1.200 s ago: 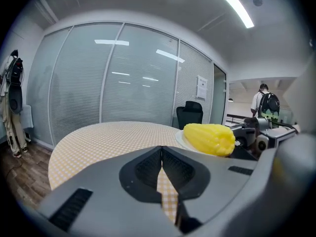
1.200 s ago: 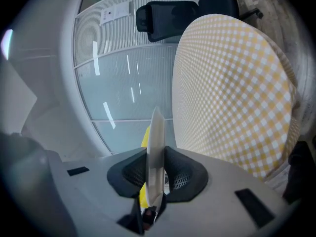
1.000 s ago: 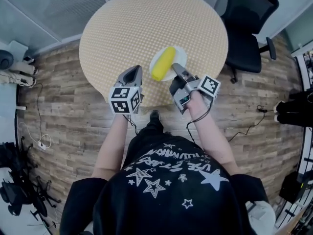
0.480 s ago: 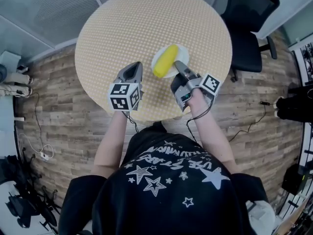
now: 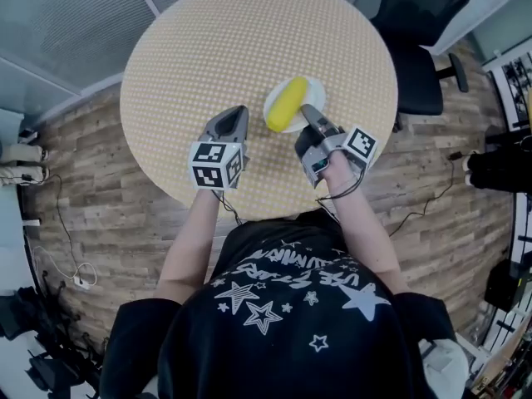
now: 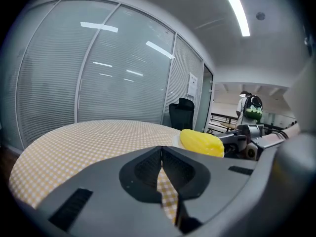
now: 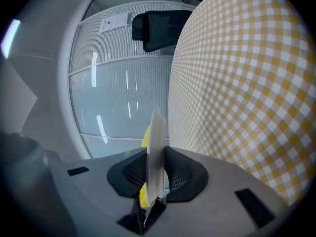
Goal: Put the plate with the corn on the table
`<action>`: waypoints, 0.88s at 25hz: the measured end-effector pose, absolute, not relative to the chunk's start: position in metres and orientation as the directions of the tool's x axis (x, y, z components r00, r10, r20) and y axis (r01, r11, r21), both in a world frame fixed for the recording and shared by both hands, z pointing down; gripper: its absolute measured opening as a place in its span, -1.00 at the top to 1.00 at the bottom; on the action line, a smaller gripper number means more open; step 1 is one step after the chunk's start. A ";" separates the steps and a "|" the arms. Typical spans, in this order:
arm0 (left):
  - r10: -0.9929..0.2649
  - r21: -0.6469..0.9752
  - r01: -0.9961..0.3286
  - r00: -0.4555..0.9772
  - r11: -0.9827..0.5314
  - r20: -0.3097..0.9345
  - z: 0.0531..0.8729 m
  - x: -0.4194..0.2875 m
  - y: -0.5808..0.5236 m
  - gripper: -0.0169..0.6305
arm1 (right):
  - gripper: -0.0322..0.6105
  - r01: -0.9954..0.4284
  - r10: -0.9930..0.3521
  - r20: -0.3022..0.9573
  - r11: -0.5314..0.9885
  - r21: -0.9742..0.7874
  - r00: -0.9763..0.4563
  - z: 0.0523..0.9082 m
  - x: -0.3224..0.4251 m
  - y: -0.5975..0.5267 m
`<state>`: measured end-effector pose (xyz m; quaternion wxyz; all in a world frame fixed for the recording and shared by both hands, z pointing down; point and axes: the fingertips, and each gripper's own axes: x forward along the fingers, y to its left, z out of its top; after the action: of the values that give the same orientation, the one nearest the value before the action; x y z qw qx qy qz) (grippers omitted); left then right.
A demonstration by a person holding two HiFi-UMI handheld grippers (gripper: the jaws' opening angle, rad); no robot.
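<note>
A white plate (image 5: 313,91) carrying a yellow corn cob (image 5: 287,104) is over the right half of the round checkered table (image 5: 216,48). My right gripper (image 5: 308,112) is shut on the plate's near rim. In the right gripper view the plate (image 7: 157,147) stands edge-on between the jaws, with the corn (image 7: 146,136) peeking out behind it. Whether the plate rests on the cloth I cannot tell. My left gripper (image 5: 235,113) hovers over the table to the left of the plate, shut and empty. Its view shows the corn (image 6: 200,142) ahead to the right.
A black office chair (image 5: 416,48) stands at the table's far right side. Glass walls with blinds (image 6: 98,83) lie beyond the table. Cables (image 5: 58,256) trail on the wooden floor at the left, and dark equipment (image 5: 499,169) sits at the right.
Both grippers and the plate with corn have moved farther in over the table. The right gripper has kept its hold on the rim.
</note>
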<state>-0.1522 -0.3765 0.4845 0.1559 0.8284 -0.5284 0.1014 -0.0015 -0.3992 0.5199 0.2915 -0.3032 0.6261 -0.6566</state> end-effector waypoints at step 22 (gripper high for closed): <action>-0.799 0.181 -0.906 0.424 -0.383 0.427 0.532 -0.138 -0.420 0.92 | 0.66 -0.020 -0.705 0.067 -0.074 -0.997 -0.706 0.580 -0.003 -0.452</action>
<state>-0.1384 -0.4201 0.5320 0.1963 0.8206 -0.5194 0.1357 -0.0028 -0.4525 0.5798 0.2540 -0.2871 0.6312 -0.6743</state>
